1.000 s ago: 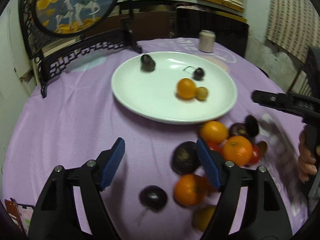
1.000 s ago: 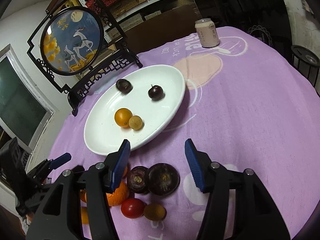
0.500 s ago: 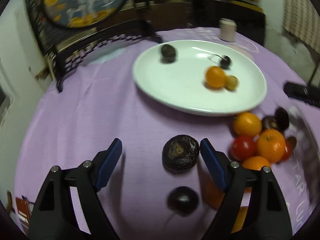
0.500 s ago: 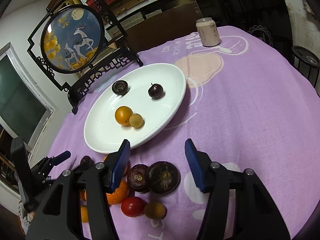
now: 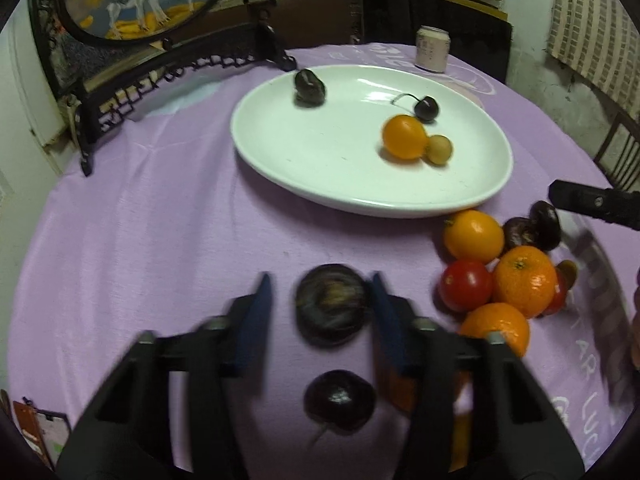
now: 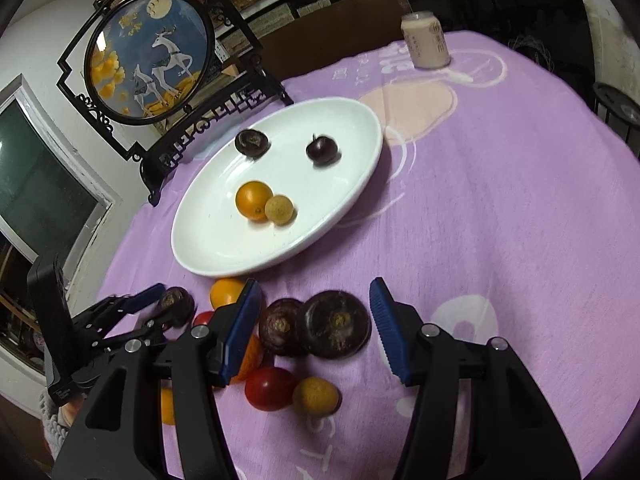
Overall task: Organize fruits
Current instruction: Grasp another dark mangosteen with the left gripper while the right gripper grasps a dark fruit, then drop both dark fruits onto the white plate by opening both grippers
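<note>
Purple cloth covered the round bench (image 6: 520,200), with a deer screen (image 6: 152,56) and a drinks can (image 6: 426,42) beyond the white plate (image 5: 320,188). On the plate: an orange fruit (image 5: 404,137) touching a small tan one (image 5: 439,150), plus two dark fruits toward its far rim.

Left tongs (image 5: 320,312) stood partly open, straddling a dark round mangosteen (image 5: 332,306) just short of the plate's near rim; motion blur hid whether the pads touched it, and nothing was held yet. Judged step: picking this fruit for transfer to the plate. Next move would call for closing squarely on its widest girth, then lifting over the rim.

The mangosteen was squat and roundish, no clear long axis; its flat face appeared to point up toward the camera.

Right tongs (image 6: 316,320) were wide open and empty, hovering over two more dark mangosteens (image 6: 336,324) near the plate's near rim, beside a red tomato (image 6: 270,388) and oranges (image 5: 524,282).
</note>
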A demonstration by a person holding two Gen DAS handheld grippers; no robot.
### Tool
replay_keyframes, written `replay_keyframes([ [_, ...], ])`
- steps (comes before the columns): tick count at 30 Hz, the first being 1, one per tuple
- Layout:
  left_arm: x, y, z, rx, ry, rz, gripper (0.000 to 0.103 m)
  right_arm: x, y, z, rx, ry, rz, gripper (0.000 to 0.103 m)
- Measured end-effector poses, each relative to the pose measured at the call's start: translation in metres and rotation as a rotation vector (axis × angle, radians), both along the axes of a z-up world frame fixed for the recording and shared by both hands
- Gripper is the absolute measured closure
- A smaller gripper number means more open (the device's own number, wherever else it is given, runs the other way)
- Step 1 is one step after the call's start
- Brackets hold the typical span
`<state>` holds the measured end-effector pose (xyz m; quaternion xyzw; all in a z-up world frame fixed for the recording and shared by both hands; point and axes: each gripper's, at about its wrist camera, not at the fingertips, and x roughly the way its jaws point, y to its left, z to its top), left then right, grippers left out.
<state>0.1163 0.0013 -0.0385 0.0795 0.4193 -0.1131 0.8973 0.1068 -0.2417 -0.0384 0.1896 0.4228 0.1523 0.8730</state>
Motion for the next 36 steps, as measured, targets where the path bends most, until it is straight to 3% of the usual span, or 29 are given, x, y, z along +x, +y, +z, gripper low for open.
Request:
replay_keyframes([
  [10, -0.001, -0.001, 0.0, 0.008, -0.006, 0.008, 0.064, 0.004, 0.0, -0.017, 0.037, 0.09, 0.012, 0.047],
  [14, -0.001, -0.001, 0.0, 0.009, -0.007, 0.007, 0.064, 0.003, -0.002, -0.018, 0.045, 0.087, -0.004, 0.061],
  [16, 0.0, 0.0, 0.0, 0.003, -0.007, 0.007, 0.064, 0.004, -0.004, -0.019, 0.058, 0.088, -0.006, 0.062],
  [26, -0.011, 0.009, 0.038, -0.066, -0.116, 0.029, 0.064, -0.007, -0.014, 0.01, 0.068, -0.043, -0.046, 0.062],
  [31, 0.021, -0.003, 0.056, -0.062, -0.123, 0.017, 0.064, 0.02, -0.004, 0.031, 0.059, -0.068, -0.031, 0.062],
  [36, 0.06, -0.015, 0.045, -0.067, -0.081, 0.046, 0.064, 0.065, 0.016, 0.028, 0.031, -0.037, -0.024, 0.062],
])
